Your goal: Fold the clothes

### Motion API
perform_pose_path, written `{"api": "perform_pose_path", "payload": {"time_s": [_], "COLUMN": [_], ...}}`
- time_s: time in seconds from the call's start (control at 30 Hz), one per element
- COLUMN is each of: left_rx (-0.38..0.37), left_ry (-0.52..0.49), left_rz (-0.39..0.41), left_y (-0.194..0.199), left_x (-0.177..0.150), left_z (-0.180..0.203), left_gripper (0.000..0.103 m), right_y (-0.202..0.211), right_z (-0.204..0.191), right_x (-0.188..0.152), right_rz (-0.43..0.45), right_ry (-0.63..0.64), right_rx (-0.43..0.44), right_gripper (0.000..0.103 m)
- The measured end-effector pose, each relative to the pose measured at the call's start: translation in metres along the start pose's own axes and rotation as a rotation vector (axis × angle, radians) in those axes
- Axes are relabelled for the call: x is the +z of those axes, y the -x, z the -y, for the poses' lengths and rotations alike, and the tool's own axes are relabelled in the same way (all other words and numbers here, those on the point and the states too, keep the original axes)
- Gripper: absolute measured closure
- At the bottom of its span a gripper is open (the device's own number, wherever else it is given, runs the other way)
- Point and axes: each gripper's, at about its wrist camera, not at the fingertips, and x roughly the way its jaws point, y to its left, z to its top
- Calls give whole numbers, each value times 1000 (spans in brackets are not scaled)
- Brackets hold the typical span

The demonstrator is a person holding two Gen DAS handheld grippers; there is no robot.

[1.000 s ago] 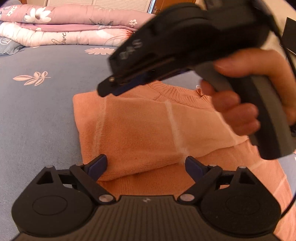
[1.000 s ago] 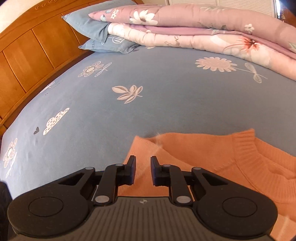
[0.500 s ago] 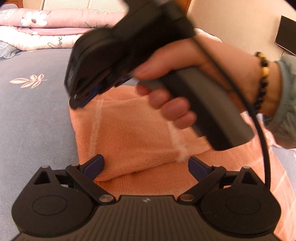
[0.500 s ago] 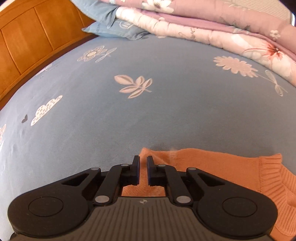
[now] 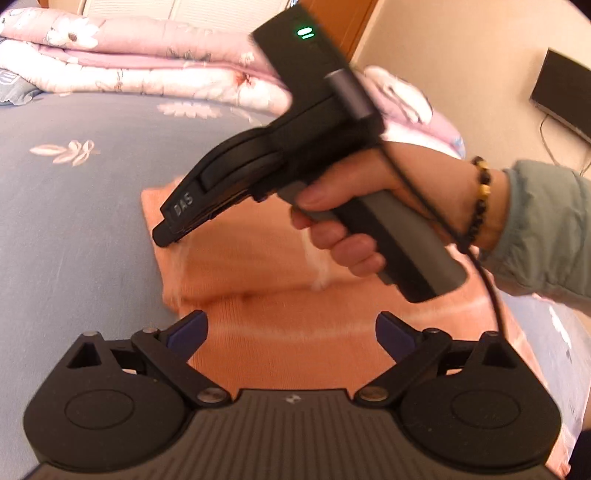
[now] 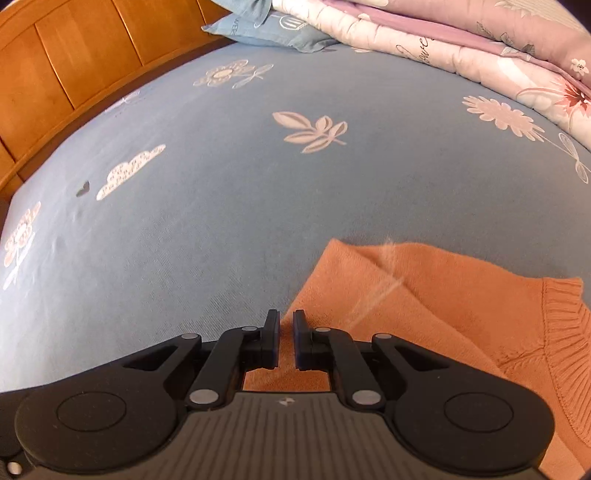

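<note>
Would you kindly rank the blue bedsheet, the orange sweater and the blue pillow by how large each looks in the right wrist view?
1. Blue bedsheet: it fills most of the picture.
2. Orange sweater: it takes up the lower right, partly cut off.
3. Blue pillow: a small patch at the top, though it lies farthest from the camera, so its true size is unsure.

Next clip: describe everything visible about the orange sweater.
The orange sweater is a soft knit with a ribbed collar and thin pale stripes. It lies partly folded on the blue flowered bedsheet, one layer doubled over another. The right tongs, nearly shut, tip down at its far corner; whether they pinch fabric is unclear. The left tongs hang open over its near part.
</note>
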Motion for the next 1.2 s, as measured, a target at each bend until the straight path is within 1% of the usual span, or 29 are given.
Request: {"api": "perform_pose_path", "payload": {"time_s": [0.07,0.13,0.17,0.2,0.27,0.33,0.4,0.47,0.53,0.57,0.63,0.7,0.77,0.8,0.87,0.9,0.97,1.03,1.1,1.17,1.2], "left_rx": [6,-12,-15,-12,-13,-24,-30,-34,-37,-34,-29,-20,-13,-14,-18,-15,-2,2,7,5,5], "left_ry": [12,21,25,26,23,29,35,29,38,46,60,71,71,68,56,52,47,46,55,60,55], "left_rz": [-15,-22,-22,-20,-27,-33,-44,-39,-41,-44,-49,-54,-65,-64,-64,-65,-67,-69,-77,-96,-103], "left_y": [5,10,13,15,15,13,14,19,20,20,17,19,19,21,22,20,17,17,16,17,20], "left_x": [-7,-11,-14,-16,-16,-13,-10,-12,-11,-12,-13,-17,-17,-16,-14,-12,-10,-10,-10,-10,-10], "left_z": [3,8,10,13,19,24,31,34,36,38,39,42,43,44,45,44,45,50,54,59,61], "left_gripper": [6,6,6,6,6,6,6,6,6,6,6,6,6,6,6,6,6,6,6,6,6], "right_y": [1,18,29,39,48,37,32,44,63,66,59,40,32,40,60,73,95,99,81,67,71], "right_z": [2,5,5,3,-3,-5,-6,-1,7,15,37,56,65,64,60,57,50,44,37,32,31], "right_x": [-4,-4,-7,-12,-25,-41,-55,-49,-43,-37,-31,-33,-41,-42,-44,-48,-60,-75,-87,-102,-104], "right_rz": [26,50,78,98,97,49,83,90,196,231,230,190,184,183,179,204,204,181,115,108,115], "right_ry": [-35,-94,-108,-108,-84,-100,-105,-151,-169,-192,-266,-325,-331,-328,-322,-307,-287,-274,-250,-215,-217], "right_rx": [1,35,65,72,57,59,49,68,61,36,-18,-79,-68,-65,-62,-49,-23,-10,-26,-65,-68], "right_gripper": [94,93,93,93,93,93,94,93,93,93,93,93,94,93,88,85,84,83,83,84,84]}}
